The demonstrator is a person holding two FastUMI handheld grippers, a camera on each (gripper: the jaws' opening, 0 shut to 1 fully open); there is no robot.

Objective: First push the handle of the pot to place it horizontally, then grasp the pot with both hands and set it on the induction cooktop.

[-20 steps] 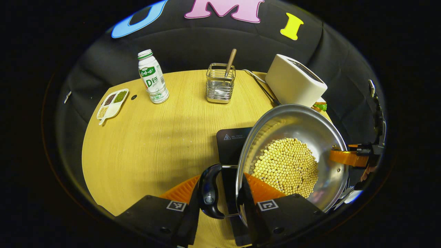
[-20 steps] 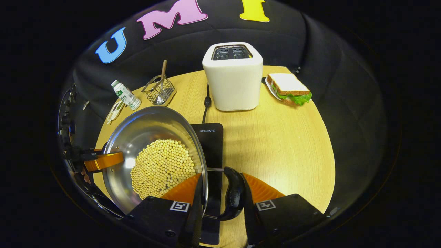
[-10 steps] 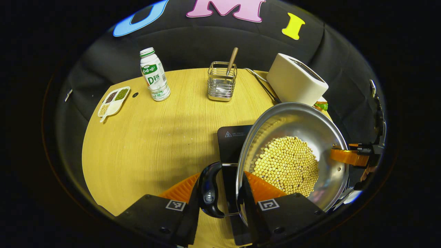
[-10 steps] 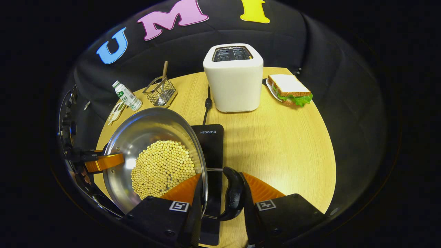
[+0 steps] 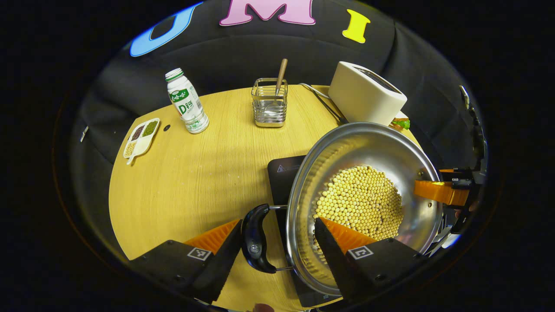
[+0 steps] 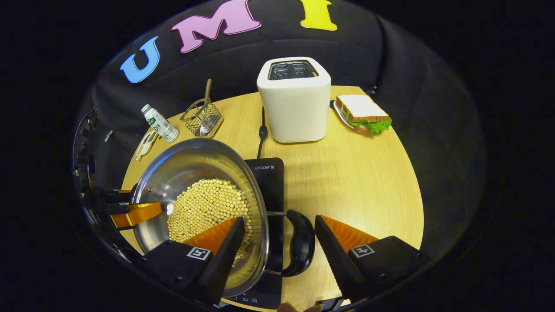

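1. 2 fingers of my left hand-held gripper (image 5: 277,245) stand apart in the left gripper view, 1 on each side of the pot's near handle (image 5: 254,238) and rim, pressing on neither. The pot (image 5: 363,197) of beans (image 5: 360,206) sits over the black induction cooktop (image 5: 284,175) on the counter (image 5: 182,182); I judge it set down, though I cannot see the base touching the glass.
2. At the pot's far rim, same view, I see the other hand-held gripper.
3. Count from this view: 1 pot, 1 cooktop, 1 bottle (image 5: 185,107), 1 wire caddy (image 5: 269,102) holding 1 utensil, 1 toaster (image 5: 366,99), 1 divided dish (image 5: 141,138).
4. In the right gripper view, my right hand-held gripper (image 6: 279,245) is spread wide too, fingers flanking the other handle (image 6: 300,242) without contact.
5. Here the pot (image 6: 199,208) covers most of the cooktop (image 6: 269,182), with its rim overhanging the left edge.
6. Count here: 1 toaster (image 6: 295,102), 1 sandwich (image 6: 363,112) on 1 plate, 1 cord (image 6: 260,130).
7. Risk, as I judge it: pulling a finger back crookedly could hook a handle loop and drag or tip the pot, spilling beans. If the base sits off-centre, a nudge could slide it off the glass.
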